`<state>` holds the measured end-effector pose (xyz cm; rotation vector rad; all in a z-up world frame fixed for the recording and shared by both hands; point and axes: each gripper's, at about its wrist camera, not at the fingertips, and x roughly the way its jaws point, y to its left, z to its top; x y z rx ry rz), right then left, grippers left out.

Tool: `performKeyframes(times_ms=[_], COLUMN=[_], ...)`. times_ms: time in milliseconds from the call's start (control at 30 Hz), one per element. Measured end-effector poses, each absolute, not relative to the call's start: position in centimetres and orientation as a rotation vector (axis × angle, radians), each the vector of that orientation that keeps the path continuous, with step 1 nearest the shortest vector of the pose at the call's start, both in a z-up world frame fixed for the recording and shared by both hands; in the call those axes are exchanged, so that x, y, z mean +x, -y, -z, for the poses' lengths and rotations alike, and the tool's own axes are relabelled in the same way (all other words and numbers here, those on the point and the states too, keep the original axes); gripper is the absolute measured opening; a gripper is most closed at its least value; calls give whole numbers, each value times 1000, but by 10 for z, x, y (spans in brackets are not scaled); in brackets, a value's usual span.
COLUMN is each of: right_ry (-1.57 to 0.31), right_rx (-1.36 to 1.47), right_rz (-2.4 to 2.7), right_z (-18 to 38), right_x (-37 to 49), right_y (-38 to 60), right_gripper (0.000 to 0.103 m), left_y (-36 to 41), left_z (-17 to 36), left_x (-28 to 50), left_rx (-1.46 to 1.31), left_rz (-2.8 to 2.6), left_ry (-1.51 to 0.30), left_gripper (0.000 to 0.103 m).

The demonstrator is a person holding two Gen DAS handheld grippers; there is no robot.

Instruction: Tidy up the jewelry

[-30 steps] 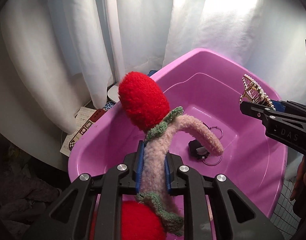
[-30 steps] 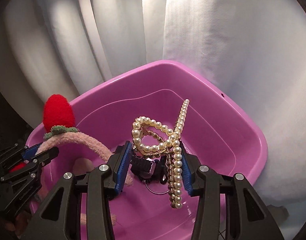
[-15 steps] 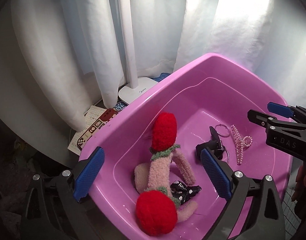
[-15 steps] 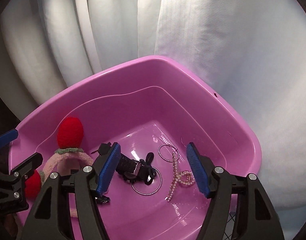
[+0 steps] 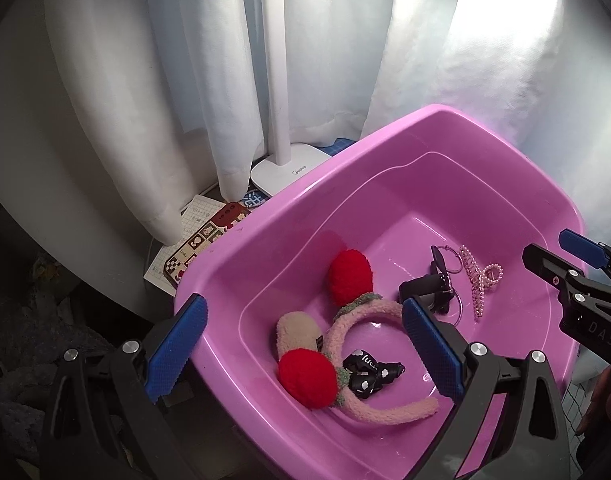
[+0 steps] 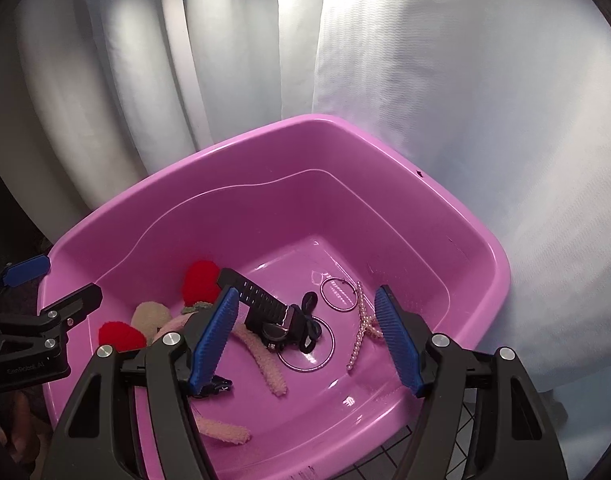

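Note:
A pink tub [image 5: 265,216] holds the jewelry. On its floor lies a fuzzy pink headband [image 5: 361,312] with two red pompoms, over a black printed bow [image 5: 369,368]. Further right are a black watch [image 5: 429,288], thin hoop rings and a pearl claw clip [image 5: 479,276]. My left gripper [image 5: 303,304] hangs open above the headband with nothing between its pads. My right gripper [image 6: 305,292] is open over the watch [image 6: 265,304], the pearl clip [image 6: 361,328] and a hoop ring [image 6: 339,294], holding nothing. Each gripper shows at the edge of the other's view.
White curtains hang behind the tub [image 6: 485,240]. A white lamp base [image 5: 289,168] and pole stand at the back left. Patterned cards [image 5: 209,240] lie on the floor beside the tub. Dark cloth fills the lower left. A hand [image 5: 605,396] shows at the right edge.
Both grippers opened. The headband dropped from the left gripper and the pearl clip from the right gripper, and both now lie on the tub floor.

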<state>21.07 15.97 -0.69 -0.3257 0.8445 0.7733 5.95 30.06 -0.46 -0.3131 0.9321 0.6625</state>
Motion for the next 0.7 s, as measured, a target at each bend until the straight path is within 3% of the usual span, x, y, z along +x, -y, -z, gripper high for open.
performKeyframes(times_ms=[700], right_ry=[-802], right_rx=[-332], right_rz=[-751], right_z=[4], right_x=[184], right_y=[-142], right_gripper=[68], left_y=[-296], left_z=[0], left_x=[58], left_rx=[-312], left_rz=[-651], left_ry=[-940], left_gripper=[96])
